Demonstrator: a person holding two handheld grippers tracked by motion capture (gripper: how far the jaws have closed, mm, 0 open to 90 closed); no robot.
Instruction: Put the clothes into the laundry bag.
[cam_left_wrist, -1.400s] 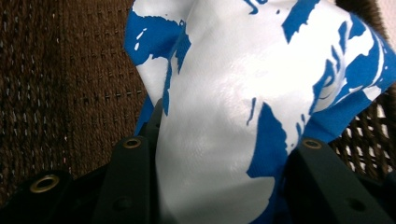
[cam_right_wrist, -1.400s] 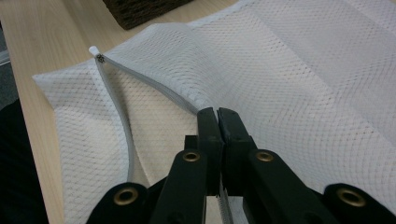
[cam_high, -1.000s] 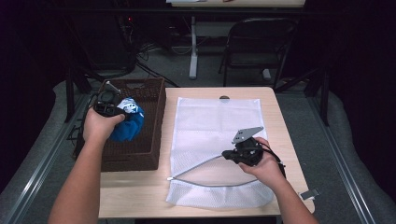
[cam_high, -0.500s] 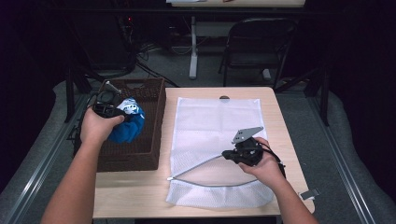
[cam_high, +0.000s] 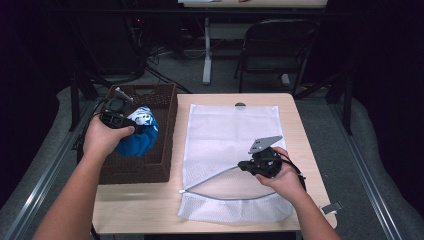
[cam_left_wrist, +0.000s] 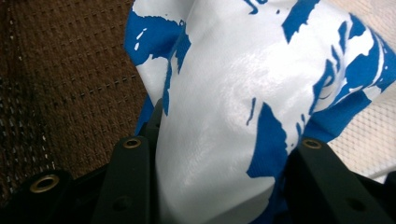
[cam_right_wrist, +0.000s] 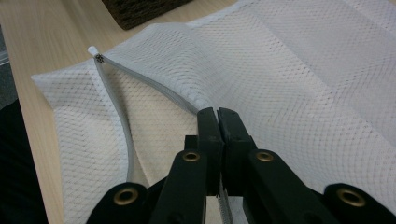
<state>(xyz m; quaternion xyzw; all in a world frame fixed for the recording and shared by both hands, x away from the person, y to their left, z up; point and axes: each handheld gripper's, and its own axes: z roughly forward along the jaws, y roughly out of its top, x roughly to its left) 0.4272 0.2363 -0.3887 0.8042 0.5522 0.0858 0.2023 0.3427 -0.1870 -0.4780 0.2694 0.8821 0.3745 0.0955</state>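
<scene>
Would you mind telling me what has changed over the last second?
The left gripper, shut on the blue-and-white cloth, has lifted it slightly higher out of the brown basket. The right gripper stays clamped on the zipper edge of the white mesh bag, holding its mouth open.

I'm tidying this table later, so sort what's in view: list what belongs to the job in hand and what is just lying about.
In the job:
- blue and white cloth, clamped in left gripper
- mesh laundry bag, zipper edge pinched by right gripper
- brown basket

Lying about:
- folding chair behind the table
- small clip at the table's near right corner
</scene>
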